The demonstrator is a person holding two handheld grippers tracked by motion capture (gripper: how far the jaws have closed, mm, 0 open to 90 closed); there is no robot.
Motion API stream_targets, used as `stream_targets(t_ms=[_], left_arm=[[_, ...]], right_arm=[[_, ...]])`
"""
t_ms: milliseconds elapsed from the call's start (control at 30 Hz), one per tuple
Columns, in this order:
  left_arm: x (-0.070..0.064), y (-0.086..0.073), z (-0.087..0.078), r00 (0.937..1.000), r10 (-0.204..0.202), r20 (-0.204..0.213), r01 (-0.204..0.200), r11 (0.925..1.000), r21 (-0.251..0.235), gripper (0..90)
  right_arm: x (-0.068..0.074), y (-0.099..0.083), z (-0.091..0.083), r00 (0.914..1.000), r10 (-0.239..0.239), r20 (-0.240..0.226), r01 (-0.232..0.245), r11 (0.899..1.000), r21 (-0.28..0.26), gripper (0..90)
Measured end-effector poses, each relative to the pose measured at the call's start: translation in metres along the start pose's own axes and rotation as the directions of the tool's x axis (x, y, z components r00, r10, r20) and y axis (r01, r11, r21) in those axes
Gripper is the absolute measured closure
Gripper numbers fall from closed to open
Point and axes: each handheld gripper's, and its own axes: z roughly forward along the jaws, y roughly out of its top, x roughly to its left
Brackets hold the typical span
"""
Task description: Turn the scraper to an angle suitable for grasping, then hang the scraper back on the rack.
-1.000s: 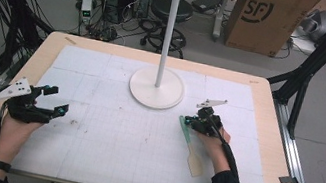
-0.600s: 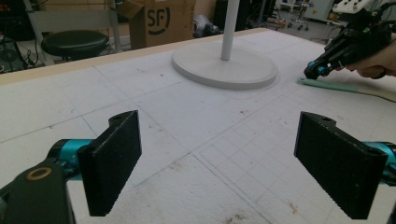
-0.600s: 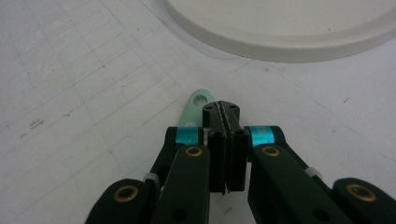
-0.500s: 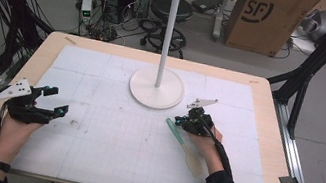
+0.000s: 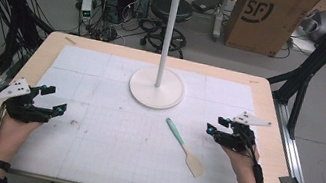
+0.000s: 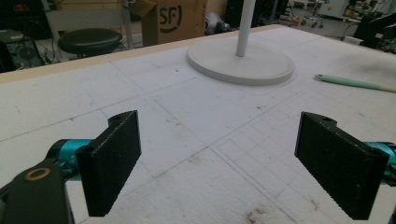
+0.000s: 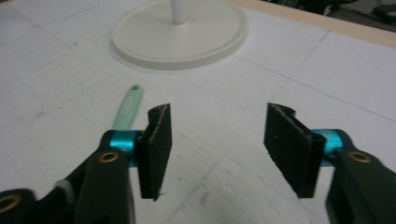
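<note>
Lying on mat btwn claws: spatula (image 5: pixel 184 147); right claw (image 5: pixel 211 130), left claw (image 5: pixel 54 98) both apart, empty.

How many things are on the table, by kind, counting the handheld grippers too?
Spatula, mint handle and pale blade, lying flat on the mat: 1
White stand, round base with upright pole: 1
Handheld grippers, left gripper and right gripper, both with jaws apart and holding nothing: 2
Total: 4

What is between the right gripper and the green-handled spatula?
Nothing visible. The spatula lies flat on the white mat, just left of the right gripper, whose jaws stand open and empty. Only bare mat separates them.
</note>
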Motion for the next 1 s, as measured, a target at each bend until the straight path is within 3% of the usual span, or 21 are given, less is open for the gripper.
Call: stream_targets(t_ms=[33,200,233,400,700,867,1000], left_arm=[[0.001,0.000,0.000,1.0000,-0.004,-0.004,0.004,1.0000,-0.004,14.8],[0.003,-0.001,0.000,0.9998,-0.009,-0.015,0.009,0.9999,-0.010,14.8],[0.003,-0.001,0.000,0.9998,-0.010,-0.015,0.010,0.9999,-0.014,14.7],[0.002,0.000,0.001,0.9999,-0.012,-0.011,0.012,0.9998,-0.018,14.8],[0.000,0.000,0.000,0.9998,-0.013,-0.013,0.013,0.9997,-0.020,14.7],[-0.002,0.001,-0.002,0.9998,-0.014,-0.013,0.014,0.9998,-0.016,14.7],[-0.003,0.001,-0.003,0.9999,-0.009,-0.012,0.009,0.9998,-0.015,14.7]], right_arm=[[-0.004,-0.006,-0.007,0.9997,0.020,0.014,-0.019,0.999,-0.033,30.2],[-0.010,-0.019,-0.020,0.9973,0.059,0.044,-0.055,0.994,-0.092,21.9],[-0.013,-0.022,-0.023,0.9951,0.090,0.041,-0.085,0.991,-0.107,20.2],[-0.010,-0.020,-0.027,0.9953,0.094,0.026,-0.090,0.989,-0.115,17.8],[0.009,-0.016,-0.026,0.9961,0.087,0.010,-0.086,0.994,-0.064,17.8],[0.028,-0.015,-0.022,0.9976,0.065,-0.027,-0.066,0.997,-0.041,20.5],[0.043,-0.017,-0.011,0.9982,0.040,-0.045,-0.040,0.999,0.012,23.1]])
